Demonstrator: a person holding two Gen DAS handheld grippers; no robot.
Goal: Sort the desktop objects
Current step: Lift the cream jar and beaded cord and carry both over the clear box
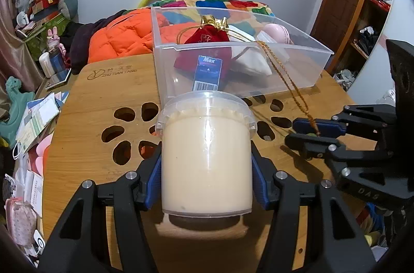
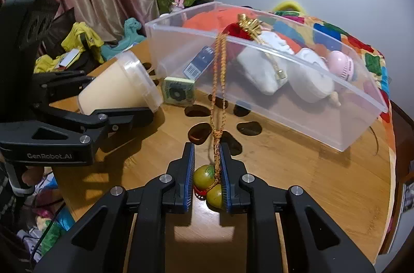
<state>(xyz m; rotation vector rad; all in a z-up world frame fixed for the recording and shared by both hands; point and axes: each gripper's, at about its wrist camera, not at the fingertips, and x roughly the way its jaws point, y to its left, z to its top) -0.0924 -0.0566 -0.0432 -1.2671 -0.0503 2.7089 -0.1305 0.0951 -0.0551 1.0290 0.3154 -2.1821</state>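
Underneath, a holed bamboo table (image 1: 85, 118) (cluttered bedroom) — left gripper (image 1: 207, 164) clamps jar (image 1: 207, 156), right gripper (image 2: 207, 169) pinches cord (image 2: 218, 81).

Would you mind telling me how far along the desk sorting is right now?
Done: the red pouch, blue box and white items already lie in the clear bin. In hand: the left gripper holds the cream tub; the right gripper pinches the gold cord. Left: those two, plus the small green box on the table.

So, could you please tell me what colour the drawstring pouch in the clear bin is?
The pouch is dark red with a gold top, clearest in the left wrist view.
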